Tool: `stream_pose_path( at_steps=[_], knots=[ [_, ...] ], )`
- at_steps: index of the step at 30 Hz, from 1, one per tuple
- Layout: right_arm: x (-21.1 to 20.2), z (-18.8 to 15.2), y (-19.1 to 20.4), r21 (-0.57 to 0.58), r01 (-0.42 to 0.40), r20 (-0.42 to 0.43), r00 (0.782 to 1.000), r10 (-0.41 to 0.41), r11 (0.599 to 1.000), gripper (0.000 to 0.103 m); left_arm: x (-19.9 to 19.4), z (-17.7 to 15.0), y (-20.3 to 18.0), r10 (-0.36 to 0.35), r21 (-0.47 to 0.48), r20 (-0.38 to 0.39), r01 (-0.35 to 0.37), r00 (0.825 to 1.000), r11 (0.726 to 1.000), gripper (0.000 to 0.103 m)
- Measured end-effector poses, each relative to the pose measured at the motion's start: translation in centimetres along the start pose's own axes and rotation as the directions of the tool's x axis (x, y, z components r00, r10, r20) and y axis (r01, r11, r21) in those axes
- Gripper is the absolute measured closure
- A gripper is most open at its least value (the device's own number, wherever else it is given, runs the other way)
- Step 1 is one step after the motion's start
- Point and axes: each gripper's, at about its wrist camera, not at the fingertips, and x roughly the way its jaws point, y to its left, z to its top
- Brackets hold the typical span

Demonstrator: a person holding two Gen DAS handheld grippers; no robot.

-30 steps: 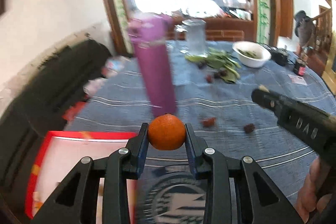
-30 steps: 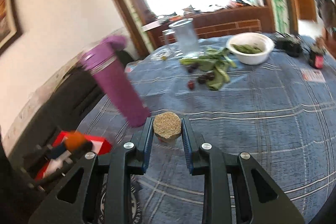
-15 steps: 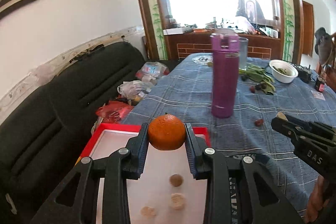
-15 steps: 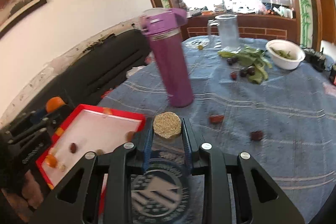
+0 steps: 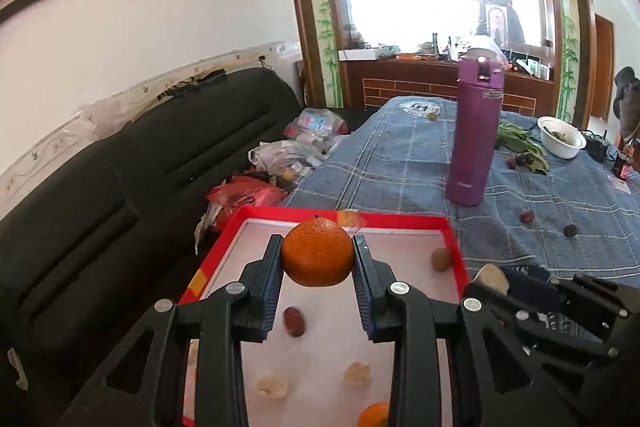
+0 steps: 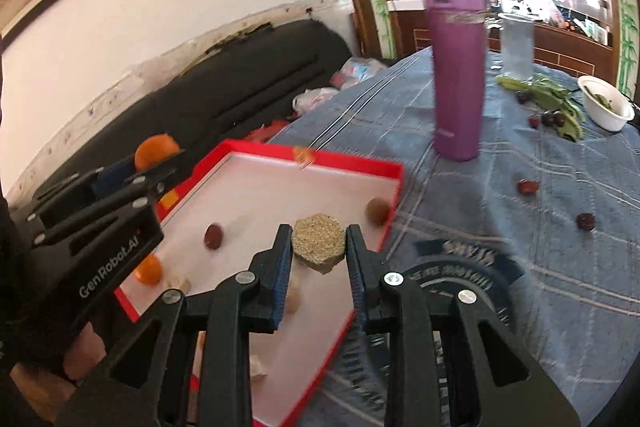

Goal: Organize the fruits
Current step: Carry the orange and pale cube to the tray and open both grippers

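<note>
My left gripper [image 5: 318,263] is shut on an orange mandarin [image 5: 318,253], held over the red-rimmed white tray [image 5: 404,223]. My right gripper [image 6: 319,247] is shut on a tan hexagonal grainy cake [image 6: 319,241] above the tray's [image 6: 320,157] near right part. In the tray lie a dark red date [image 5: 295,321], a brown round fruit [image 5: 441,259], pale lumps [image 5: 357,374] and a second mandarin [image 5: 374,415]. The right gripper [image 5: 490,277] shows at the left wrist view's lower right. The left gripper's mandarin [image 6: 156,151] shows at the right wrist view's left.
A purple flask [image 6: 458,67] stands on the blue checked tablecloth [image 6: 540,247] beyond the tray. Loose dark fruits [image 6: 527,187] lie on the cloth. A glass jug [image 6: 517,45], green leaves [image 6: 548,99] and a white bowl [image 6: 606,107] sit farther back. A black sofa [image 5: 120,187] with bags is at the left.
Both grippers swung left from over the tablecloth to above the red tray, each keeping its load. The flask now stands farther right in both views.
</note>
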Motion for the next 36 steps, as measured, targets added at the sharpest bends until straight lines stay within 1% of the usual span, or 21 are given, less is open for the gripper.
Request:
stream_pose_path(
  at_steps=[5,15,21,28,32,36],
  knots=[
    [0.9,-0.9,1.1,-0.009,0.004,-0.021,1.000,-0.004,1.000,0.074,0.5,-0.9,1.5,0.007,-0.019,-0.021,-0.008,1.000,1.000,0.070],
    [1.5,-1.5,1.6,0.005,0.014,-0.042,0.999,-0.014,1.000,0.074,1.3,-2.2,3.3,0.008,-0.033,-0.047,-0.010,0.999,0.999,0.070],
    [1.9,-2.1,1.5,0.013,0.017,-0.056,0.998,-0.016,1.000,0.074,1.8,-3.2,4.7,0.021,-0.040,-0.069,-0.024,0.997,0.999,0.070],
    [2.6,-3.3,2.1,0.015,0.013,-0.088,0.996,-0.011,1.000,0.074,2.0,-4.2,4.7,0.011,-0.016,-0.091,-0.013,0.996,1.000,0.070],
    [2.5,-3.6,2.6,0.006,0.015,-0.077,0.997,-0.014,1.000,0.074,2.0,-4.5,4.5,0.012,0.003,-0.092,-0.011,0.996,1.000,0.070],
    [2.6,-3.7,2.4,0.021,0.003,-0.073,0.997,-0.002,1.000,0.074,2.1,-4.6,4.3,0.016,0.011,-0.095,-0.015,0.995,1.000,0.070]
  ],
)
